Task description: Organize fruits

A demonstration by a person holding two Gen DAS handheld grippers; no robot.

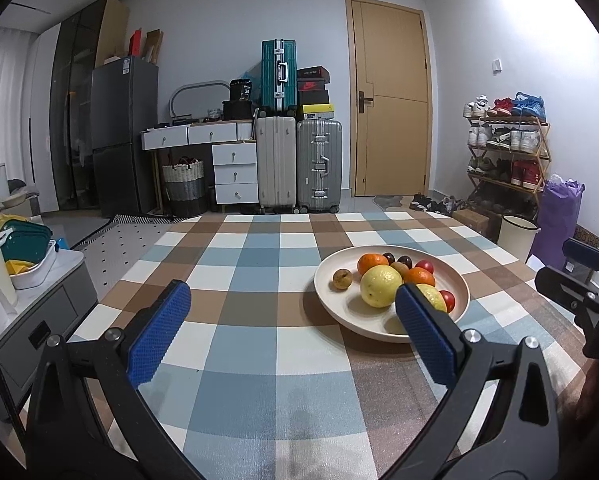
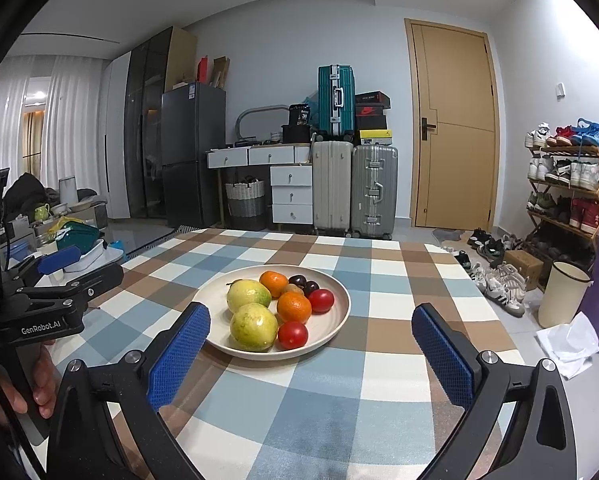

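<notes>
your plate point(image 2: 341, 300) is round and cream, holding two yellow-green lemons point(image 2: 254, 327), two oranges point(image 2: 294, 307), two red tomatoes point(image 2: 292, 334) and dark plums point(image 2: 297, 280) (one small brown fruit point(image 1: 342, 279) sits apart at its left). no long axis to tell. it sits mid-table on the checked cloth point(image 2: 379, 376); suitcases point(image 2: 373, 190) and a door point(image 2: 453, 128) stand far behind. your left gripper point(image 1: 291, 330) and right gripper point(image 2: 311, 350) are both spread, holding nothing.
</notes>
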